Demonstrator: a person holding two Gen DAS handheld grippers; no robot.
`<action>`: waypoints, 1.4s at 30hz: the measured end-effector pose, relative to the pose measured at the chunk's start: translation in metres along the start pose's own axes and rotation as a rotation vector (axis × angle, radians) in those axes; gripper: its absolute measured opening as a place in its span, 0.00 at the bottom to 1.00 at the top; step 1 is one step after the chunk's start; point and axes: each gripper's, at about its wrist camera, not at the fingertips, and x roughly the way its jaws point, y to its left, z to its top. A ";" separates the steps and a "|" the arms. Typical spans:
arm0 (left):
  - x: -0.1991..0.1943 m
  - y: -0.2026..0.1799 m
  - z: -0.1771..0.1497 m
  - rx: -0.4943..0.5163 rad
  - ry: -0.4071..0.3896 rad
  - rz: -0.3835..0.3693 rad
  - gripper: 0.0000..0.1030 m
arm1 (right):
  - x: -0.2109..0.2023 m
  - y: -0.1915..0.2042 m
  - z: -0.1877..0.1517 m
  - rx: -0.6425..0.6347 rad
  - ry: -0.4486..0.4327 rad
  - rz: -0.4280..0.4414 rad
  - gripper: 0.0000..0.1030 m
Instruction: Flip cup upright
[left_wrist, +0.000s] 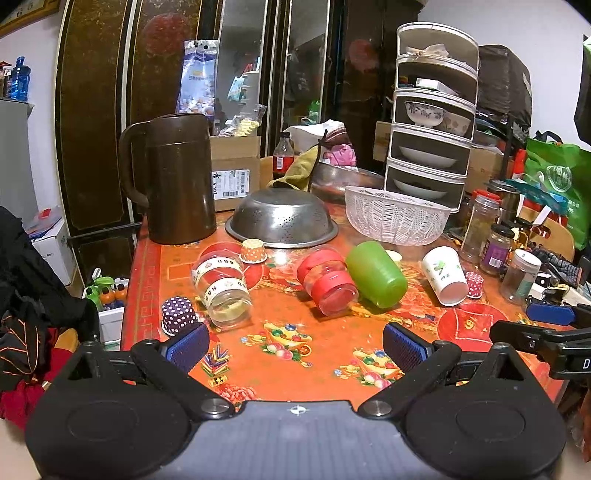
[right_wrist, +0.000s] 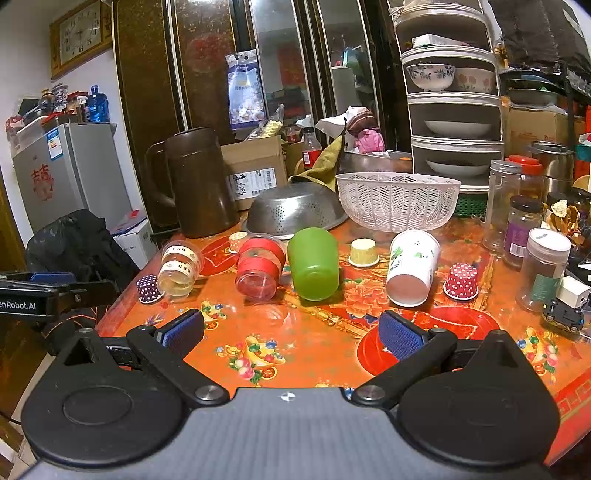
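Several cups lie on their sides in a row on the red patterned table (left_wrist: 325, 354): a clear cup with white bands (left_wrist: 221, 288) (right_wrist: 181, 271), a clear cup with red bands (left_wrist: 327, 282) (right_wrist: 258, 267), a green cup (left_wrist: 376, 273) (right_wrist: 314, 262) and a white paper cup with leaf print (left_wrist: 445, 275) (right_wrist: 412, 267). My left gripper (left_wrist: 295, 345) is open and empty, above the table's near edge in front of the red-banded cup. My right gripper (right_wrist: 291, 334) is open and empty, in front of the green cup.
Small cupcake liners stand upside down: purple dotted (left_wrist: 177, 315), orange (left_wrist: 253, 251), yellow (right_wrist: 364, 252), red dotted (right_wrist: 461, 281). Behind the cups are a brown pitcher (left_wrist: 177, 177), a steel colander (left_wrist: 282, 218), a white basket (left_wrist: 397, 214) and a dish rack (left_wrist: 432, 110). Jars (right_wrist: 546, 269) crowd the right.
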 end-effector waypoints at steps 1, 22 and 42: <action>0.000 0.000 0.000 0.000 0.001 -0.001 0.98 | -0.001 0.000 0.000 0.000 -0.001 0.000 0.99; 0.003 -0.002 -0.002 0.001 0.011 -0.009 0.98 | -0.002 -0.001 0.002 -0.002 -0.002 0.002 0.99; 0.004 -0.005 -0.004 0.005 0.012 -0.012 0.98 | -0.003 0.001 0.003 -0.006 0.003 -0.003 0.99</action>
